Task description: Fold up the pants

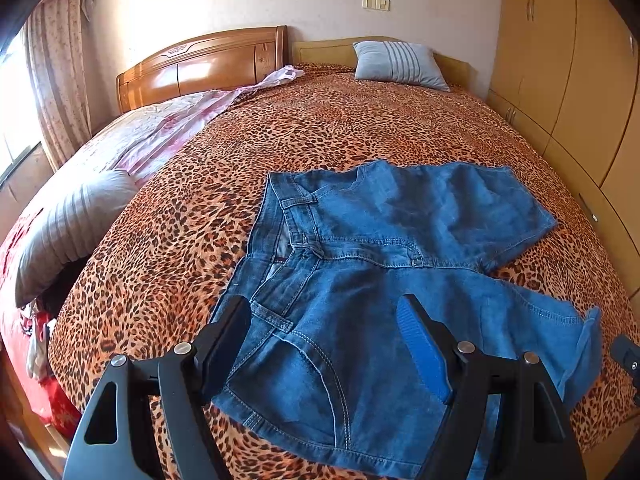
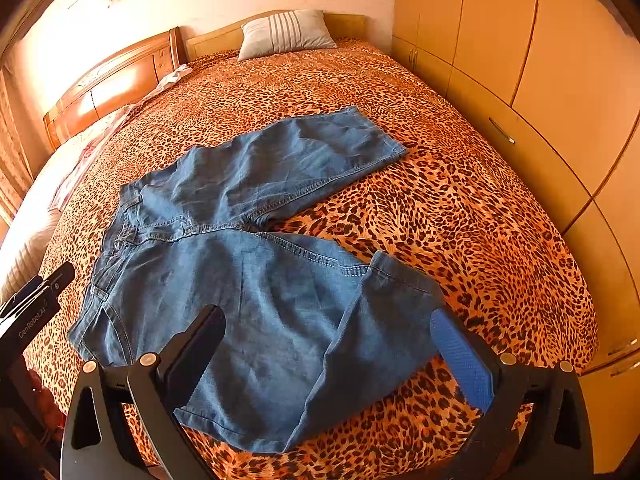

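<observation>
Blue denim pants (image 1: 360,272) lie spread on the leopard-print bedspread (image 1: 280,140), waistband to the left, two short legs pointing right. They also show in the right wrist view (image 2: 248,248), where the near leg's end is folded back on itself. My left gripper (image 1: 324,324) is open above the waistband and front pocket, holding nothing. My right gripper (image 2: 328,332) is open above the near leg, holding nothing. The left gripper's body (image 2: 36,304) shows at the left edge of the right wrist view.
A striped grey pillow (image 1: 400,64) lies at the bed head, another grey pillow (image 1: 68,232) at the left. A pink floral quilt (image 1: 152,132) lies left of the bedspread. Wooden wardrobes (image 2: 540,80) run along the right side. A wooden headboard (image 1: 200,64) stands behind.
</observation>
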`<state>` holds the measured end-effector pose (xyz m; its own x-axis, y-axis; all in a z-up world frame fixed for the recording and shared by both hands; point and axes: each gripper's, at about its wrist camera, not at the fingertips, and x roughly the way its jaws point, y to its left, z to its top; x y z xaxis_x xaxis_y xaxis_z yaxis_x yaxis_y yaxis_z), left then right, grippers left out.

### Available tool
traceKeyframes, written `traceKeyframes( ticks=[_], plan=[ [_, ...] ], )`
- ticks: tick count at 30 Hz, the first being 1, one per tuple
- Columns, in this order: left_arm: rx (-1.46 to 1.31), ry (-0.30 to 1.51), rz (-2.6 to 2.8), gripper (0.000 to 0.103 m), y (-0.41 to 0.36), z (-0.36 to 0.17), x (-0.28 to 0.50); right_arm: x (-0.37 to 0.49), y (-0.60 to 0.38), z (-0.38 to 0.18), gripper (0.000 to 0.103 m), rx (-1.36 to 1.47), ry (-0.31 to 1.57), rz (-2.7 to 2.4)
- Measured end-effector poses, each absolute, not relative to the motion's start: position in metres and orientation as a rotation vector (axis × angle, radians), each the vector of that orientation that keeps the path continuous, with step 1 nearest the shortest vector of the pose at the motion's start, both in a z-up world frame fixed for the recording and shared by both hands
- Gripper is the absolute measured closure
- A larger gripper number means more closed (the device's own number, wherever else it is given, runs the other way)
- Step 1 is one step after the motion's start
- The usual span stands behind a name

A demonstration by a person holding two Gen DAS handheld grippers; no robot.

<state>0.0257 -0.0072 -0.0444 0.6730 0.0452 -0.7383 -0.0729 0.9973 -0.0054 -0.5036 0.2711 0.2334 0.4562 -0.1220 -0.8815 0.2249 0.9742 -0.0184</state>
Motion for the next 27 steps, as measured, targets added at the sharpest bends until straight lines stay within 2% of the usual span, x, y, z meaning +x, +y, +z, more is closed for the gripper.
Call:
traceKeyframes(
  ticks=[22, 27],
  plan=[
    [-0.034, 0.847, 0.066, 0.027, -0.012, -0.047, 0.032, -0.496, 0.268, 0.228, 0.000, 0.115, 1.109, -0.193],
    [0.003, 0.991, 0.046, 0.023, -0.013, -0.064, 0.065, -0.481, 0.263, 0.221, 0.000, 0.138, 1.161, -0.152]
  ],
)
